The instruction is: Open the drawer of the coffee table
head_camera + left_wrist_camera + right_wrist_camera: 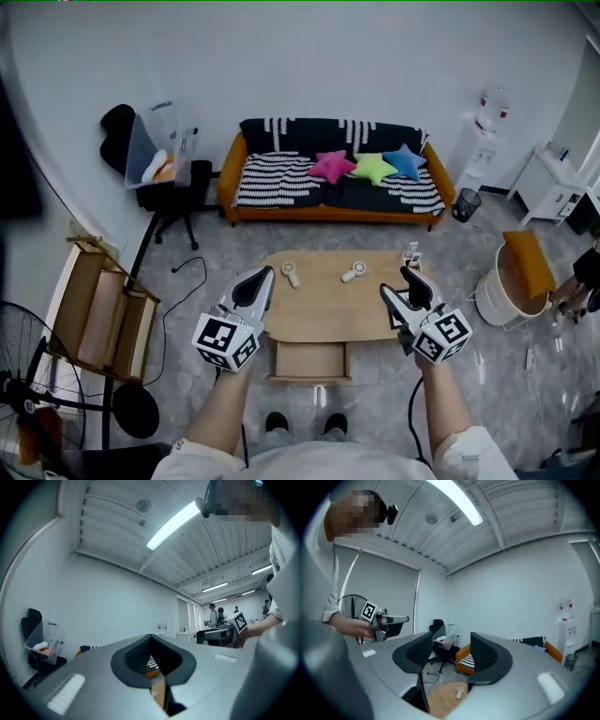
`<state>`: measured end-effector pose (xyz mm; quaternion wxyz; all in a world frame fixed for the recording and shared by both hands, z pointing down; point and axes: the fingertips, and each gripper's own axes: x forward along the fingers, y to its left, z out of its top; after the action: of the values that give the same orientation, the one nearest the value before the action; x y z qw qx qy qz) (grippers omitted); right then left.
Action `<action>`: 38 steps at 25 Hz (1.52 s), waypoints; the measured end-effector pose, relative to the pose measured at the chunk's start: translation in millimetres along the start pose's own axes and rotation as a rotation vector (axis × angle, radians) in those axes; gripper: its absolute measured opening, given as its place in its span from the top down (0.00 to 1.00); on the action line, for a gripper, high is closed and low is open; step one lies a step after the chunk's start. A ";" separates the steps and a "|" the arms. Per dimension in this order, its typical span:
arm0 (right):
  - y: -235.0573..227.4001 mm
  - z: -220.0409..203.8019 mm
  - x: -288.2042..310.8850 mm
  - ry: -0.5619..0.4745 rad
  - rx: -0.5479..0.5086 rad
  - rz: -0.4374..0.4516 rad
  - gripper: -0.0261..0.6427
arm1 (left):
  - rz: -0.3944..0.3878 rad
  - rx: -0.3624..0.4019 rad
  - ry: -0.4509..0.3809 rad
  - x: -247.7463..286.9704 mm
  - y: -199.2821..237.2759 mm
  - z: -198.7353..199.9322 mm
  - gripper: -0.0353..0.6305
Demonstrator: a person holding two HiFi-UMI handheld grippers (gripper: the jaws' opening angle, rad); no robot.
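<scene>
The wooden coffee table [323, 305] stands in front of me, and its drawer [309, 361] is pulled out towards my feet and looks empty. Both grippers are held high above the table, pointing level, well clear of the drawer. My left gripper [265, 274] [150, 641] has its fingertips together with nothing between them. My right gripper [397, 284] [451, 644] is open, its pads apart and empty; through the gap I see the table top [445, 698].
Two small white hand-held items [290, 274] [353, 272] lie on the table's far half. An orange sofa [333, 178] with cushions stands behind, an office chair [173, 192] at back left, a wooden rack [103, 309] at left, a white bin [502, 291] at right.
</scene>
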<state>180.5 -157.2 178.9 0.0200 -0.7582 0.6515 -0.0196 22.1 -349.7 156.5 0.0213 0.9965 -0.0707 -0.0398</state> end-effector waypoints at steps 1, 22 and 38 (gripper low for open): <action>-4.1 4.4 -0.3 -0.007 0.000 -0.023 0.60 | 0.001 0.000 -0.001 0.5 -1.4 3.2 0.95; -54.8 28.1 -36.3 0.006 -0.084 -0.247 0.95 | 0.079 0.019 0.012 8.8 16.6 18.7 0.95; -53.5 35.7 -49.8 0.001 -0.133 -0.245 0.96 | 0.076 0.021 0.005 9.8 -1.3 19.9 0.95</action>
<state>227.7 -99.7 146.1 -0.0330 -0.8318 0.5537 0.0208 30.3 -350.6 135.9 0.0124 0.9933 -0.1089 -0.0359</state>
